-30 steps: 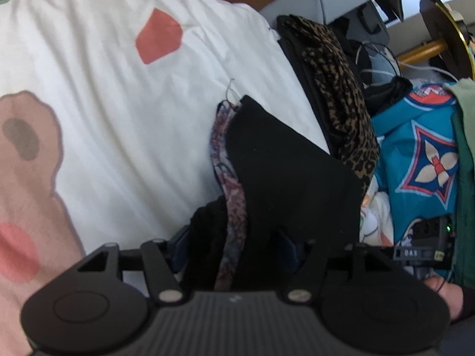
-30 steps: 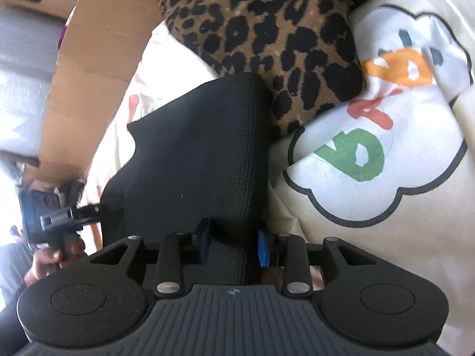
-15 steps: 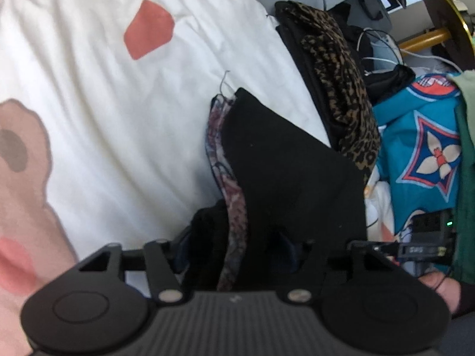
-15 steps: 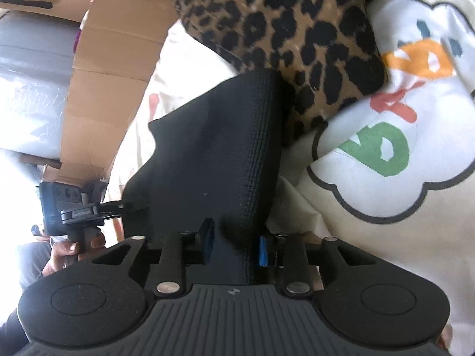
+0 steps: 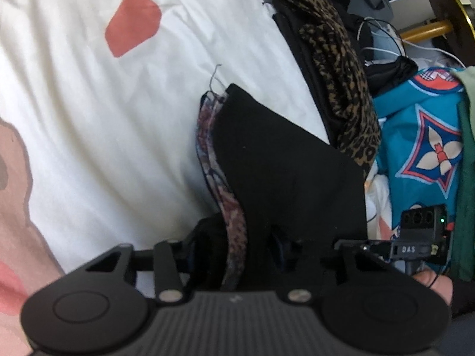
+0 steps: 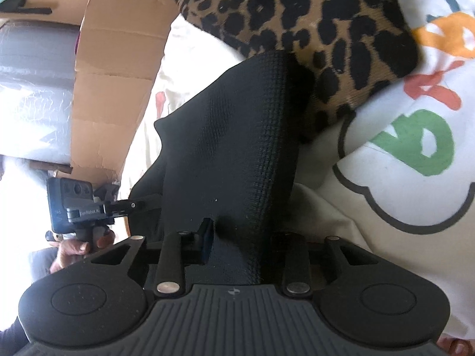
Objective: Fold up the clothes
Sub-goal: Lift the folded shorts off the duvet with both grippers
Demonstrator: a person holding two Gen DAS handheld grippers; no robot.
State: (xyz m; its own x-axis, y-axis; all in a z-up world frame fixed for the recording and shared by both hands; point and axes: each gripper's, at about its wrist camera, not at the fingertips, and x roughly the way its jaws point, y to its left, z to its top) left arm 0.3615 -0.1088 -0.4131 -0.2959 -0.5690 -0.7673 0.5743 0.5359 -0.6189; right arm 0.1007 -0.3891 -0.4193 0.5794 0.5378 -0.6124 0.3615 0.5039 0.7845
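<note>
Left gripper [image 5: 234,246] — fingers clamped on a gathered edge of the black garment [image 5: 285,172], the cloth bunched between them and rising forward from the grip. Right gripper [image 6: 237,246] — likewise pinched tight on the same black garment [image 6: 237,148], the fabric filling the gap between its fingers; one blue-edged finger pad [image 6: 206,237] showed at the left of the bunch, the other hidden by cloth. The garment hung stretched between the two grippers, held above the white printed bedding [image 5: 104,103]. Fabric: black, finely ribbed knit on the outer face; a patterned lining [image 5: 219,178] in pink, grey and dark tones showed along its left edge in the left wrist view, with a loose thread at the upper corner. Just beyond the garment, in the right wrist view, lay a leopard-print item [image 6: 297,23], touching or overlapping the black fabric's far edge. Bedding print: a green letter, orange and red shapes inside a dark cloud outline [image 6: 415,148]. Farther off — a folded stack of dark and leopard clothing [image 5: 335,83], a turquoise patterned cloth [image 5: 424,148], and a cardboard box [image 6: 118,59], its contents not visible.
</note>
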